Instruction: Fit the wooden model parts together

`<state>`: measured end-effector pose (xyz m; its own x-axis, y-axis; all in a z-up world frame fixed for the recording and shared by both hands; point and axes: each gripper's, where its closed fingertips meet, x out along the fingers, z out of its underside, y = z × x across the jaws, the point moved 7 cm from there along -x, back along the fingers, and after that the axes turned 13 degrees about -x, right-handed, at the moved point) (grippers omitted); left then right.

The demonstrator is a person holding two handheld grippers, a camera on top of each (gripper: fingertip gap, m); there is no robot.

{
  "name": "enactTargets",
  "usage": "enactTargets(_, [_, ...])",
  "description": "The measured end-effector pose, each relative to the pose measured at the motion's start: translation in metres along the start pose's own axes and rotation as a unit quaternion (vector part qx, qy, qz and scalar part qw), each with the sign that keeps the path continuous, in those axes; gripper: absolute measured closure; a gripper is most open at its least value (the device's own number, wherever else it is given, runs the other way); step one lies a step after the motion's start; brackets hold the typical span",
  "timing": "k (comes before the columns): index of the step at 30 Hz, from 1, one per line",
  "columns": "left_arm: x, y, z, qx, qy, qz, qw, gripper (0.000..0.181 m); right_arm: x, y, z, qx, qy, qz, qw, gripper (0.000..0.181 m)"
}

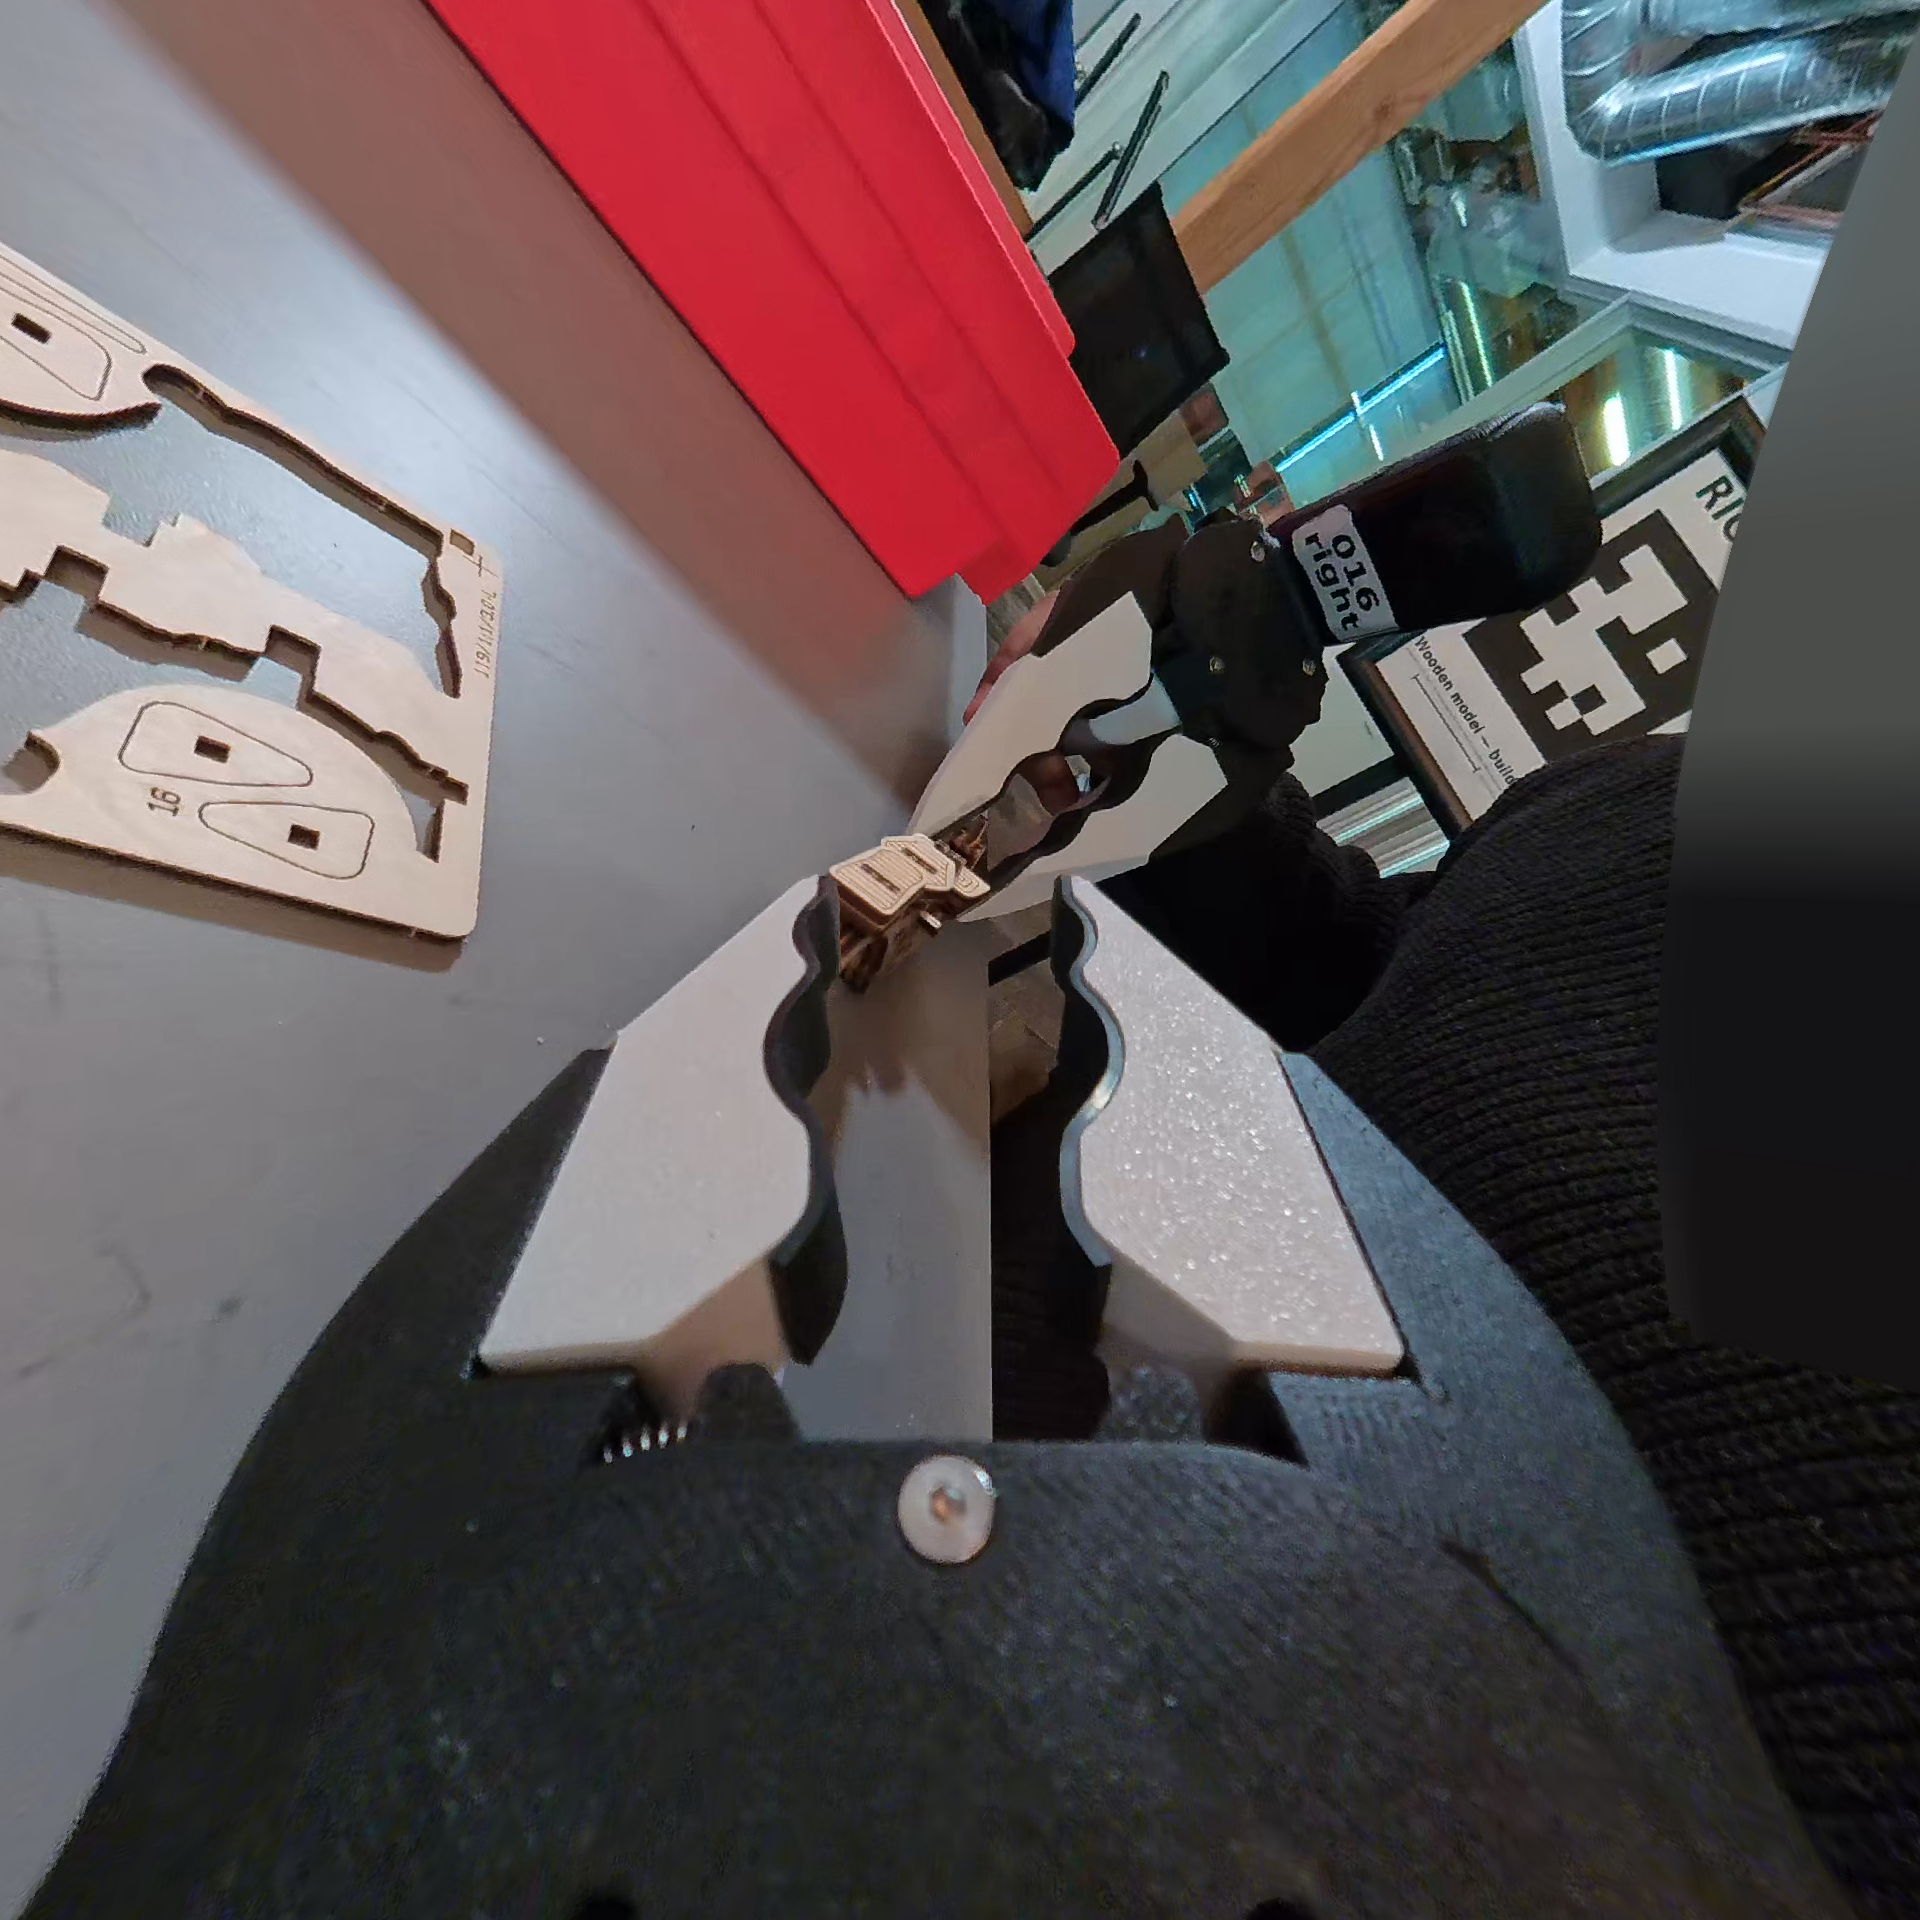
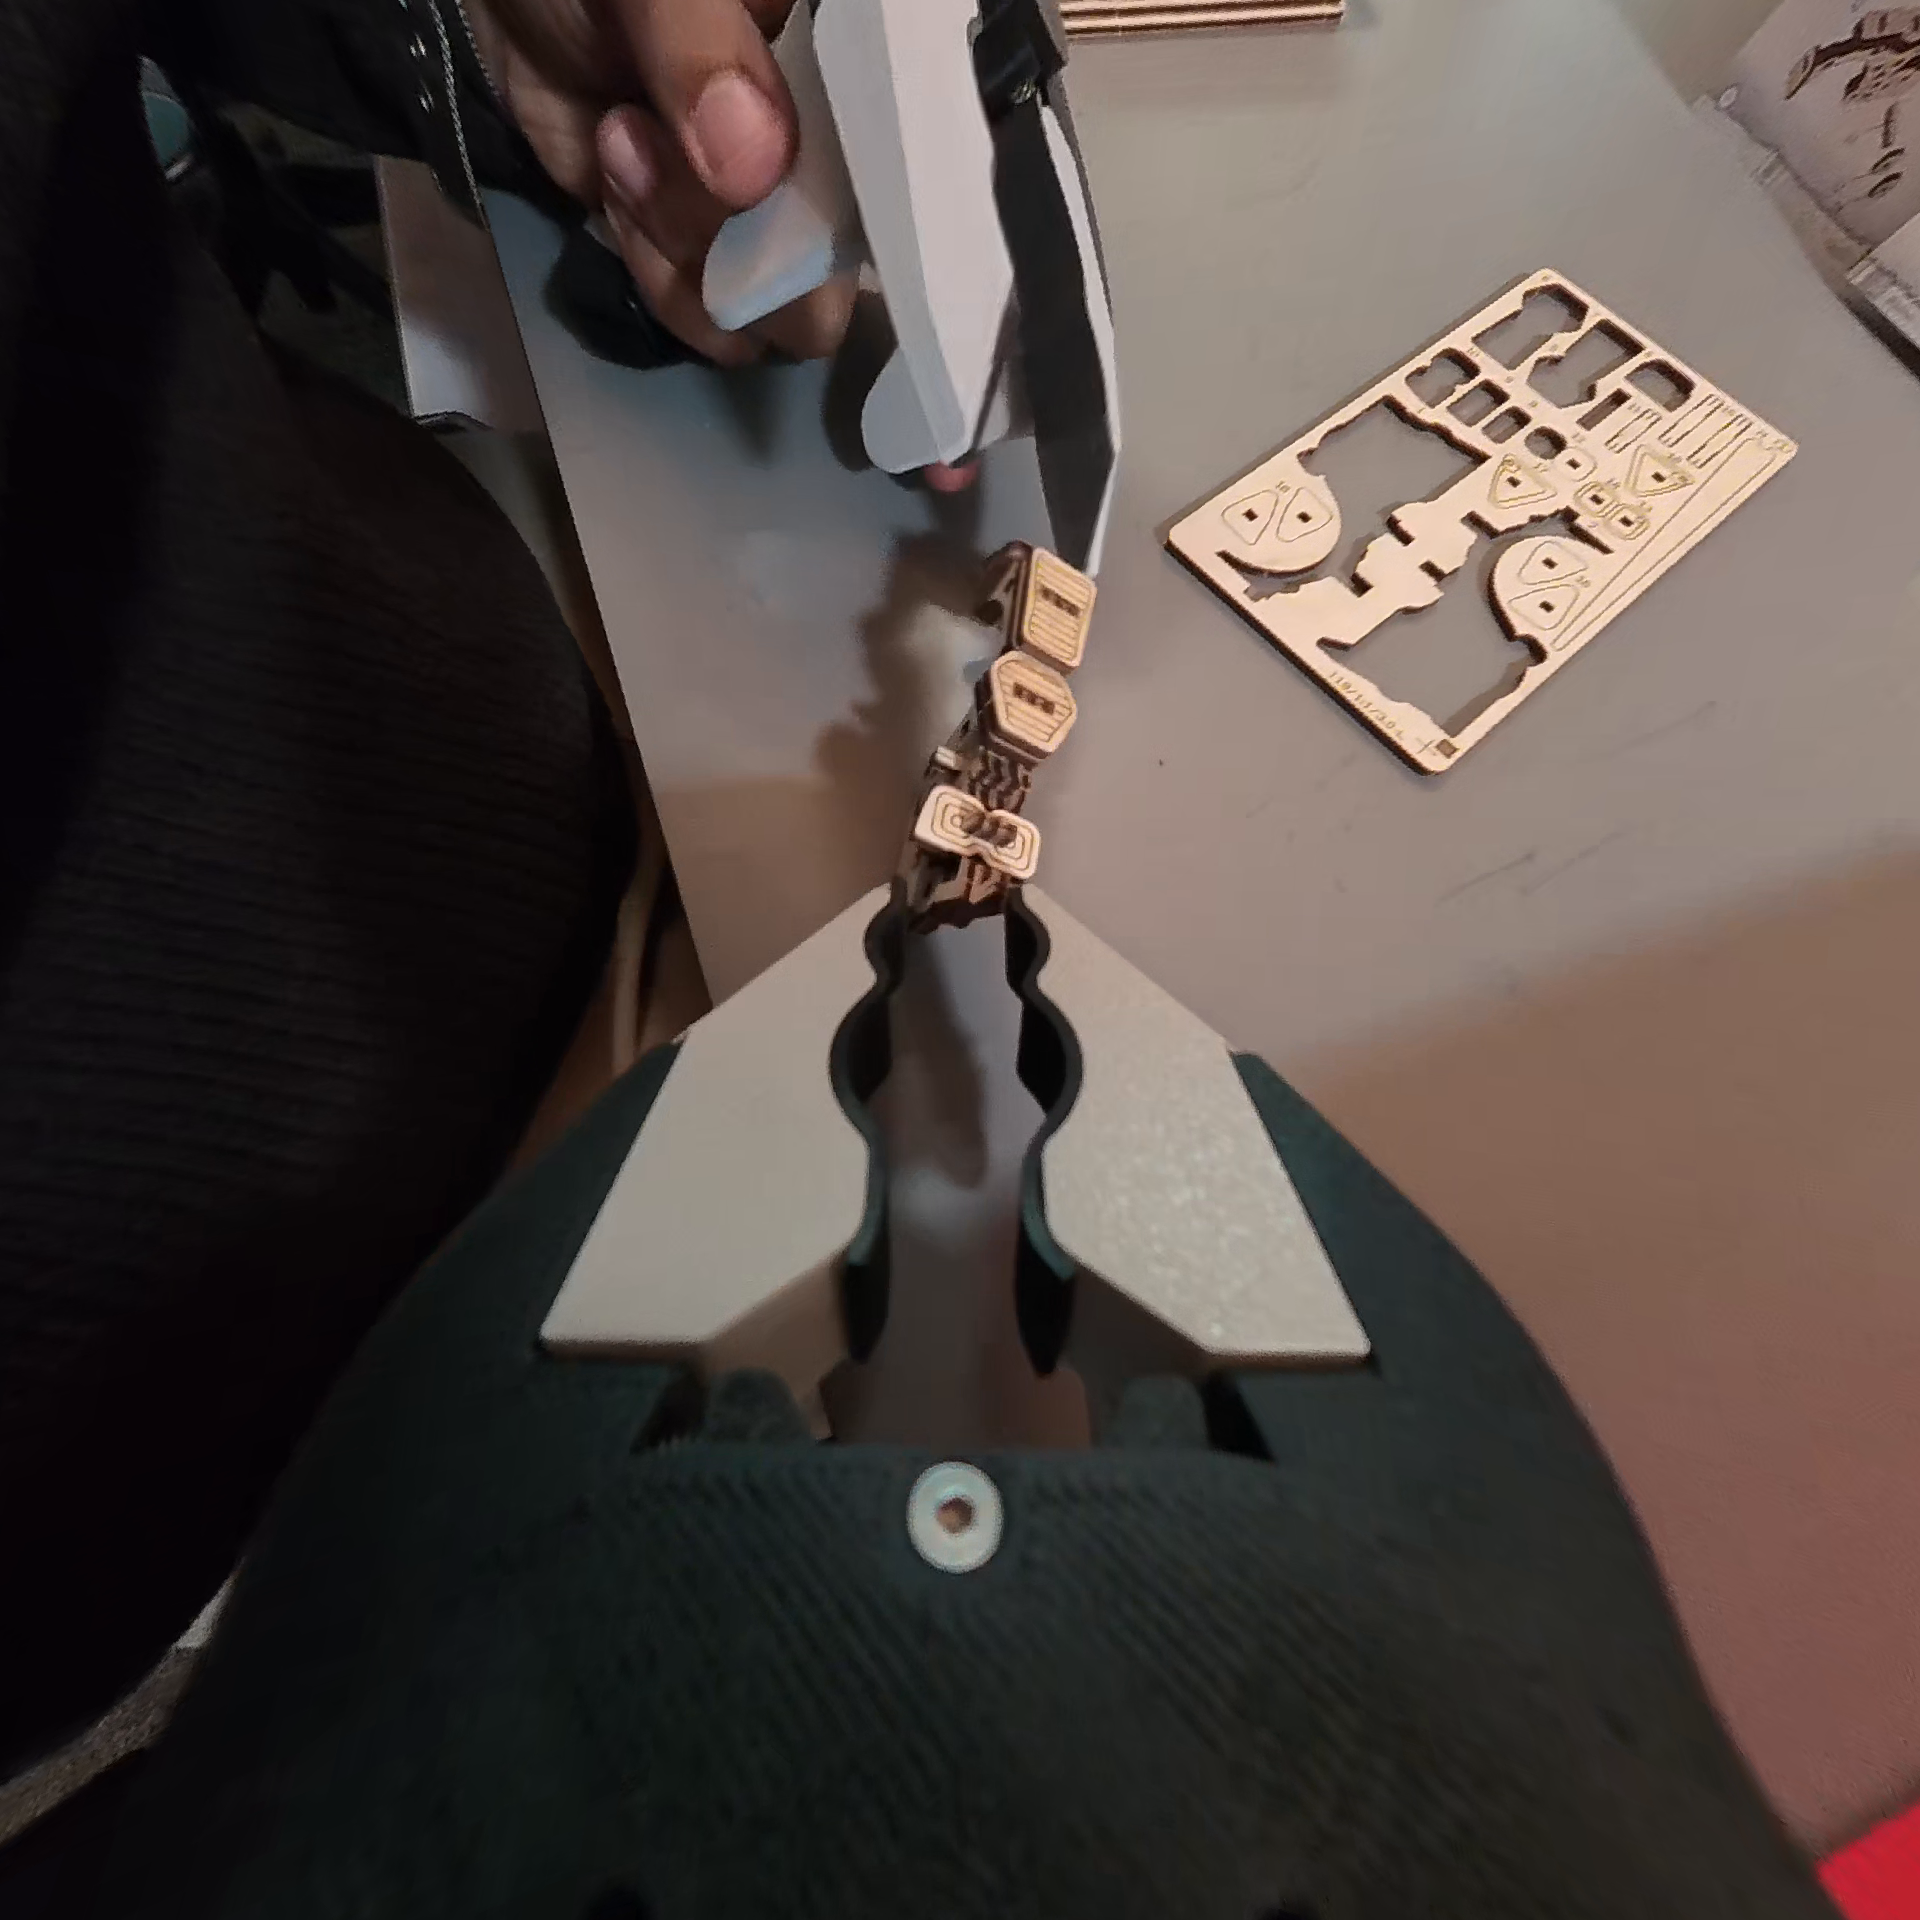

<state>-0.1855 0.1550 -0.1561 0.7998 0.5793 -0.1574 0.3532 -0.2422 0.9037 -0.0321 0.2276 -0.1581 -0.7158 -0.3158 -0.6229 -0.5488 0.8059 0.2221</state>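
Note:
A small wooden model (image 2: 1023, 717), a chain of slatted plates, is held above the grey table (image 2: 1351, 987). My right gripper (image 2: 951, 909) is shut on its near end. My left gripper (image 1: 945, 899) is open, with a wide gap between the jaws. The model's far end (image 1: 899, 894) rests against the inner tip of one left finger and does not touch the other. In the left wrist view the right gripper (image 1: 951, 868) reaches in from the upper right. In the right wrist view the left gripper (image 2: 997, 514) comes down from above, held by a hand (image 2: 675, 135).
A flat wooden parts sheet (image 1: 260, 675) with cut-out gaps lies on the table; it also shows in the right wrist view (image 2: 1475, 520). A red box (image 1: 831, 260) stands at the table's far side. A printed booklet (image 2: 1849, 156) lies at the corner. A person's black sleeve (image 1: 1558, 1039) is close by. Tip to tip, the grippers are about 7 cm apart.

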Motion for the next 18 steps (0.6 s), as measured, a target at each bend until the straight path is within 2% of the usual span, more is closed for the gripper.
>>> enactTargets(4, [0.002,0.001,0.002,0.014,-0.005,-0.011,1.0,0.139,-0.001,-0.001,-0.002,-0.011,0.003,0.003,1.0,0.164])
enactTargets(6, [0.002,0.001,0.002,0.02,-0.008,-0.012,1.0,0.136,-0.002,-0.003,-0.005,-0.035,0.005,0.011,0.999,0.17])
enactTargets(11, [0.002,0.007,0.003,0.069,-0.014,-0.024,0.997,0.127,-0.001,-0.008,-0.007,-0.103,-0.008,0.037,0.994,0.171])
enactTargets(15, [0.001,0.01,0.003,0.121,-0.013,-0.05,0.991,0.123,0.0,-0.009,-0.007,-0.105,-0.008,0.034,0.994,0.17])
enactTargets(18, [0.002,0.01,0.003,0.123,-0.018,-0.053,0.991,0.123,0.0,-0.009,-0.006,-0.1,-0.005,0.029,0.995,0.17])
